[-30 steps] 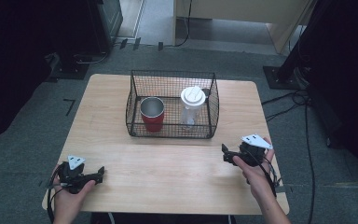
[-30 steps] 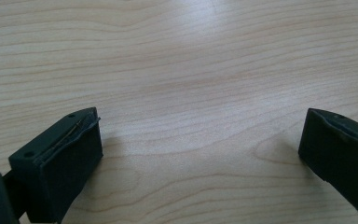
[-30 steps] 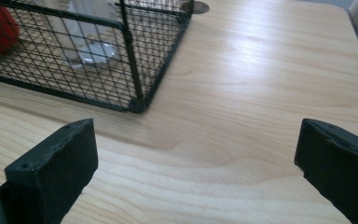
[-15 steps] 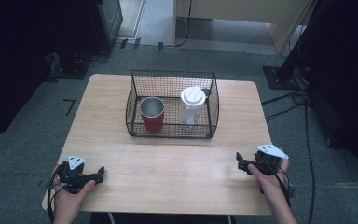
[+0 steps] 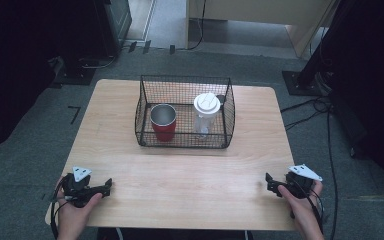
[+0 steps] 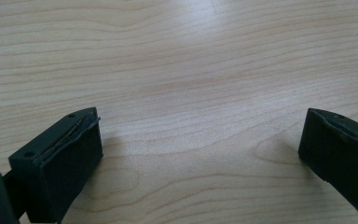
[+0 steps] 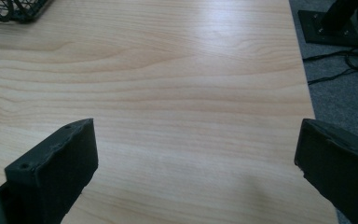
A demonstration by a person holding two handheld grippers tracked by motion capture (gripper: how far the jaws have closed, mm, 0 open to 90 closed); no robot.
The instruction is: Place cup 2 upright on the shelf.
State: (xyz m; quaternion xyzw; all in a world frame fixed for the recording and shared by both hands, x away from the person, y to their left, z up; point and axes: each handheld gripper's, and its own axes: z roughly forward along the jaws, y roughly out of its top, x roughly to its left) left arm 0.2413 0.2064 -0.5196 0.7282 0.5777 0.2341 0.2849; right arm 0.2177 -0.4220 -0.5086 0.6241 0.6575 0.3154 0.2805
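Light wood table [image 5: 190, 175] seen from the high view, black wire basket [image 5: 184, 80] sitting at the middle of the far half. Inside the basket: red cup [image 5: 163, 121] with a metal rim on the left side, upright, and a clear bottle [image 5: 206, 114] with a white lid on the right side, also upright; the two stand near each other but apart. Left gripper [image 5: 106, 186] is at the near left corner of the table, held by the person's left hand [image 5: 75, 212], jaws pointing right along the near edge. Right gripper [image 5: 269, 182] is at the near right corner, held by the right hand [image 5: 302, 210], jaws pointing left toward the table middle. Grey three-cornered plate tops each one. Both grippers are well apart from the basket and from each other, nothing between either pair of jaws. In the left gripper view the left gripper [image 6: 200, 135] has its two black jaws spread wide, bare wood grain between them. In the right gripper view the right gripper [image 7: 196, 140] also stands with jaws wide apart over bare table [image 7: 168, 70], a corner of the basket [image 7: 9, 9] at top left, far off, and grey floor with black cables [image 7: 349, 60] past the table's edge at right. Cup and bottle untouched by either claw.
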